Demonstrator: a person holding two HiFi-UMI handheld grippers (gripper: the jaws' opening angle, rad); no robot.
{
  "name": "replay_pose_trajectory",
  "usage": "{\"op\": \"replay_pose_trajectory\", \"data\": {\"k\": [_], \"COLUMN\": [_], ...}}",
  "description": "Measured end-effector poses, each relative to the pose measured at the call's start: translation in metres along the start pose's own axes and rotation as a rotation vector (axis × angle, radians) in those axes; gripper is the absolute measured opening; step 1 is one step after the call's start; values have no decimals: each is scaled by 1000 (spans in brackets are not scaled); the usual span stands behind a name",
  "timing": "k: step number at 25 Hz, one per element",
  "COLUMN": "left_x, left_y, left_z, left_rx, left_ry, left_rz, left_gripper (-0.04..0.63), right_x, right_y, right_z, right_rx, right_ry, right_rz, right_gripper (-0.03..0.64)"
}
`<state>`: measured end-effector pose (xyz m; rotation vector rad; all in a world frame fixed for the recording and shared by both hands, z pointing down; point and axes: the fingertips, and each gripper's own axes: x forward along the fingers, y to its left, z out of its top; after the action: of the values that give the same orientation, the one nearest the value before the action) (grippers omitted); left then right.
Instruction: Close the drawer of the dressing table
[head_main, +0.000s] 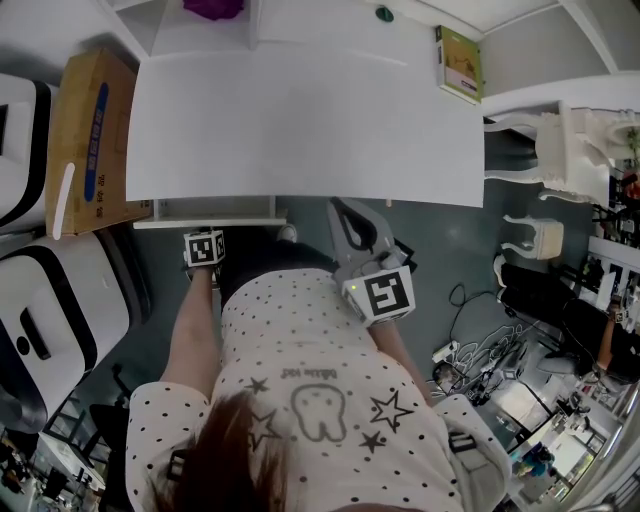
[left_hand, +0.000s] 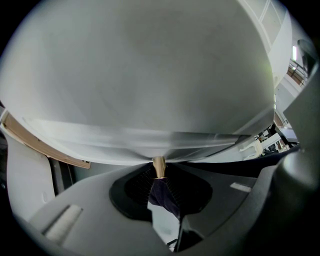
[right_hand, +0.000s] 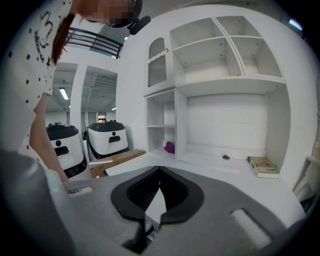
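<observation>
drawer (head_main: 210, 222) mostly hidden under the tabletop (head_main: 300, 120) at 9 o'clock; left gripper (left_hand: 159, 162) clamps its knob (left_hand: 162, 194), right gripper (right_hand: 159, 172) closed, empty.

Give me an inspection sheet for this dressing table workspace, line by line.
Surface: white tabletop, mostly bare.
Job's things: drawer open a little under the front edge; its knob is dark with a brass stem.
Clutter: book, purple item, cardboard box beside the table.
Grippers: left gripper shut on the knob; right gripper shut, empty.
Cables: loose cords on the floor at right.
Surroundings: white machines at left.
</observation>
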<state>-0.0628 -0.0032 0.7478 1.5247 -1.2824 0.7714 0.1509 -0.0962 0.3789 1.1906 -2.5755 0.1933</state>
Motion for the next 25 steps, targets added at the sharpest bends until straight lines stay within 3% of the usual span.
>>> {"op": "replay_pose_trajectory", "data": {"k": [25], "left_x": [7], "left_y": [2], "left_z": [21], "left_rx": [-11], "left_ry": [23], "left_rz": [-8], "left_gripper": [80], "right_x": [12], "right_y": [-18], "right_z": [6], "right_rx": [6], "right_ry": [-5], "right_rz": [-31], "right_gripper": [3]}}
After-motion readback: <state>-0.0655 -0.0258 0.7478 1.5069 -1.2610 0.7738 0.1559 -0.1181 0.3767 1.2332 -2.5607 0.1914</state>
